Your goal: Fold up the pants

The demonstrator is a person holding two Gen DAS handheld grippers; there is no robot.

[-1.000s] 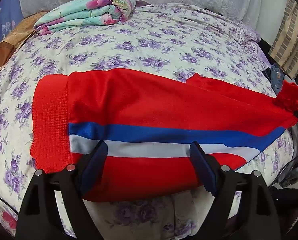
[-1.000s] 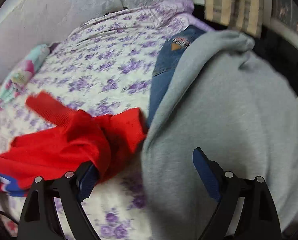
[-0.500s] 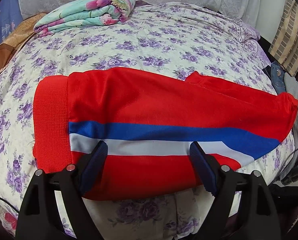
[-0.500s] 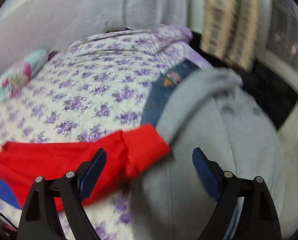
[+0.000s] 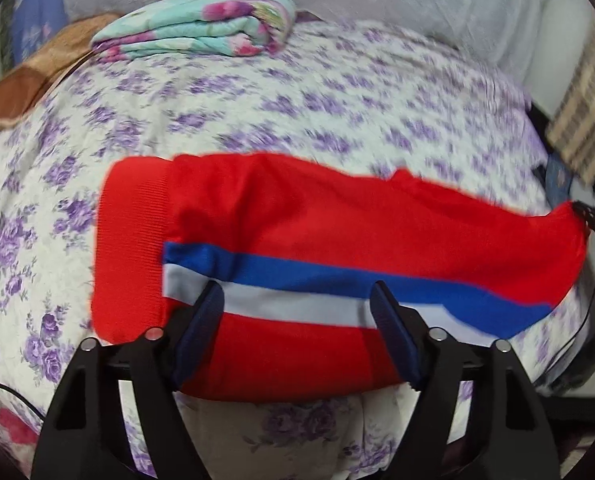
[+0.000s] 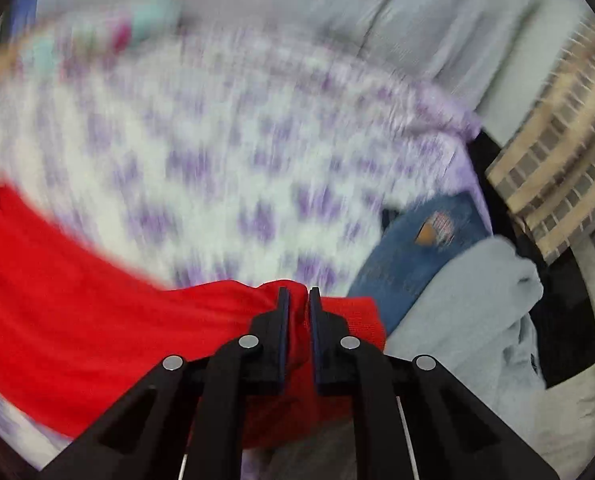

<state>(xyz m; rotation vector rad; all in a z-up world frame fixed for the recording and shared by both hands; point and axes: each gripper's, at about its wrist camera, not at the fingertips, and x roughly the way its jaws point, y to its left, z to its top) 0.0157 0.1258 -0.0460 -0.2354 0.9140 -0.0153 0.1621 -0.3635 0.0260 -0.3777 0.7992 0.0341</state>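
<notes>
Bed (image 5: 297, 92): covered by a white spread with purple flowers; it carries everything below.
Pants (image 5: 337, 240): red, with a blue and a white stripe running lengthwise; laid flat across the near part of the bed, ribbed waistband at the left end, far end at the right edge of the left wrist view.
Grey garment (image 6: 469, 300): heaped at the bed's right side, just beside the red cloth, overlapping the jeans.
Folded blanket (image 5: 201, 28): teal with pink flowers, at the far left of the bed, well apart from the pants.
Jeans (image 6: 417, 248): blue denim with a small patch, partly under the grey garment.
Left tongs (image 5: 297, 312): spread wide, over the near edge of the pants at the white stripe, gripping nothing.
Right tongs (image 6: 296, 300): pressed together, pinching a bunched fold of the red pants (image 6: 97, 320) near their cuff end; this view is blurred.
</notes>
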